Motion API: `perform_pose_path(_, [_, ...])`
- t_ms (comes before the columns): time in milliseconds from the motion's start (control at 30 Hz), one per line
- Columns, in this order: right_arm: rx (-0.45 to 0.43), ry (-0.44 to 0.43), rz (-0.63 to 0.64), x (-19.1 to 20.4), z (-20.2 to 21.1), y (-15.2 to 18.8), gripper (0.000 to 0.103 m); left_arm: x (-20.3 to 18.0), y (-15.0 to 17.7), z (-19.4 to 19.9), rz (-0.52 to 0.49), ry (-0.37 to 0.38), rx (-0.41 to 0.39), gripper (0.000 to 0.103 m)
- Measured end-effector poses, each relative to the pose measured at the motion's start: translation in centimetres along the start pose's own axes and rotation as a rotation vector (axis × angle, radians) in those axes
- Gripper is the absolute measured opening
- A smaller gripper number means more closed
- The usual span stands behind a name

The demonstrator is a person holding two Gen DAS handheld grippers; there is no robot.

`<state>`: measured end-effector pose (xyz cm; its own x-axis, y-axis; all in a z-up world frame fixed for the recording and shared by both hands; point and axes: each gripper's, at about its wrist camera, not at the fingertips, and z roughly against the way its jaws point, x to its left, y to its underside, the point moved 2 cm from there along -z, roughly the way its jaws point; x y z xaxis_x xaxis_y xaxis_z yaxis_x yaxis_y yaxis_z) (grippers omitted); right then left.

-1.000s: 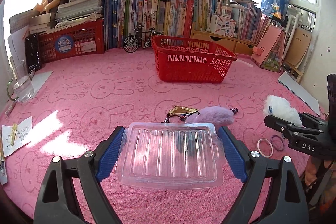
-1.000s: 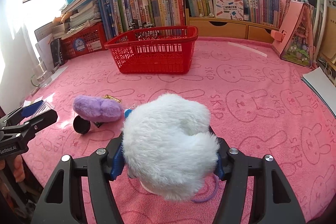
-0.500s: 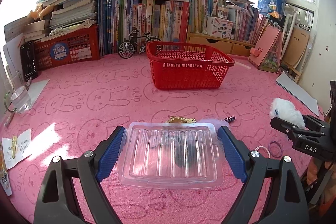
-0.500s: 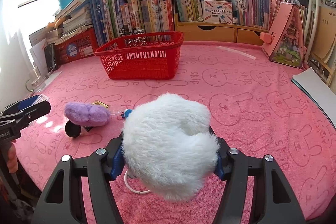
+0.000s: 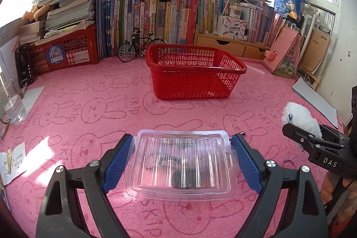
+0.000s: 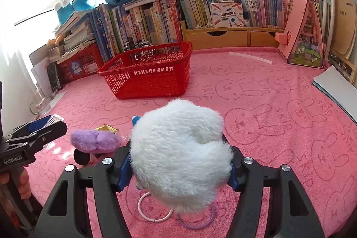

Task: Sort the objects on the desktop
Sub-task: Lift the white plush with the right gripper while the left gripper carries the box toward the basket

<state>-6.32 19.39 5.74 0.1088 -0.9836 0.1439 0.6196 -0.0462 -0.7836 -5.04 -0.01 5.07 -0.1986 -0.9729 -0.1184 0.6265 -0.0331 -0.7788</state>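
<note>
The left gripper (image 5: 181, 162) had its blue-padded fingers (image 5: 117, 160) closed against the two short sides of a clear plastic blister tray (image 5: 181, 163), holding it level above the pink bunny-print counter (image 5: 89, 108). The right gripper (image 6: 177, 168) had its fingers (image 6: 125, 171) pressed into the sides of a fluffy white plush toy (image 6: 178, 148), which filled the gap between them and hid most of the pads. Under that toy a white ring (image 6: 145, 213) and a purple ring (image 6: 200, 223) lay on the counter, just beside each other. A purple furry pompom (image 6: 93, 141) lay to the left, touching a gold-coloured piece (image 6: 106, 128) and a black round part (image 6: 81, 156). The red plastic basket (image 5: 194, 73) stood farther back, near the middle of the counter, well apart from both grippers, in front of a row of books (image 5: 156, 15) and a miniature bicycle (image 5: 138, 46)
</note>
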Motion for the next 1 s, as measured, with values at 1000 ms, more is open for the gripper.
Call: perform_pose_path(1000, [0.015, 0.009, 0.108, 0.8, 0.1, -0.5, 0.066, 0.7, -1.0, 0.4, 0.03, 0.039, -0.009, 0.089])
